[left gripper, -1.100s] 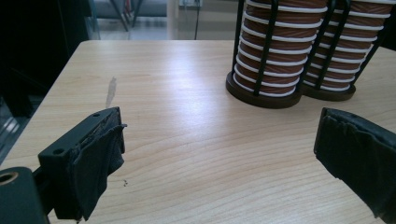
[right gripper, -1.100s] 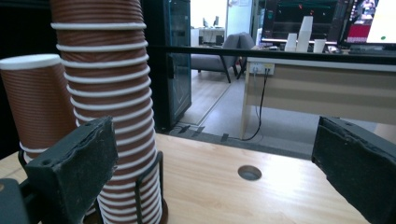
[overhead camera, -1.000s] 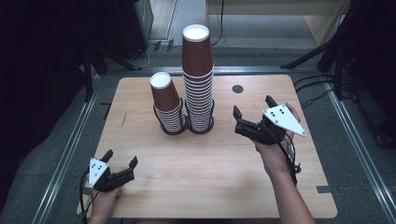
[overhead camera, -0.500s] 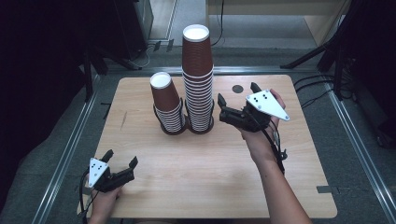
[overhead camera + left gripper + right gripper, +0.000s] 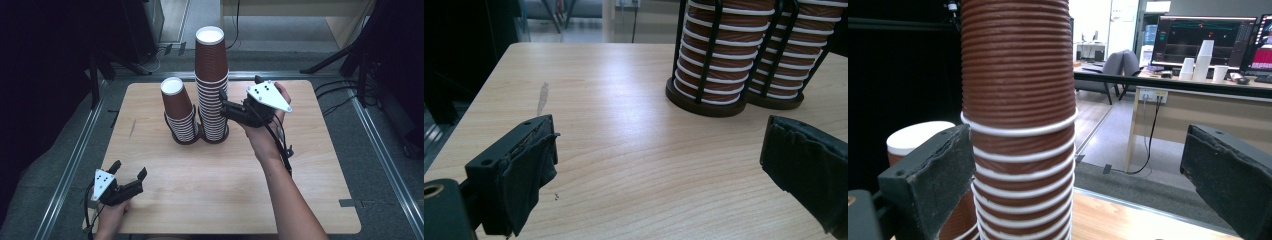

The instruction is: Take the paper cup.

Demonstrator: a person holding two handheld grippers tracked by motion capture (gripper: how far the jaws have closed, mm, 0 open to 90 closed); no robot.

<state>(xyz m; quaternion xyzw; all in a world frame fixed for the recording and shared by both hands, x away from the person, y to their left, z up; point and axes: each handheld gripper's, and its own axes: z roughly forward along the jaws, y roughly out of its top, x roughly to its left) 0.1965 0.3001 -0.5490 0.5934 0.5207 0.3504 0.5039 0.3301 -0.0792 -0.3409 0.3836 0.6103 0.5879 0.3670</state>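
On the wooden table stand two stacks of brown paper cups, each in a black wire holder: a tall stack near the middle of the far half and a short stack touching it on its left. The right gripper is held above the table just right of the tall stack, at about the stack's mid height, with its jaws pointing left toward the cups and spread wide apart; nothing is between the pads. In the right gripper view the tall stack rises close in front, nearer the left jaw than the right, and the white rim of the short stack shows behind that left jaw; whether the jaw tip touches the cups cannot be told. The grey three-cornered plate sits on top of this gripper, and its cable trails down along the person's forearm. The left gripper rests low at the near left corner of the table, well apart from the cups, its jaws also spread and holding nothing. In the left gripper view the bases of the two holders stand far ahead on the bare wood, to the right of centre, with a pale scuff mark on the tabletop to the left.
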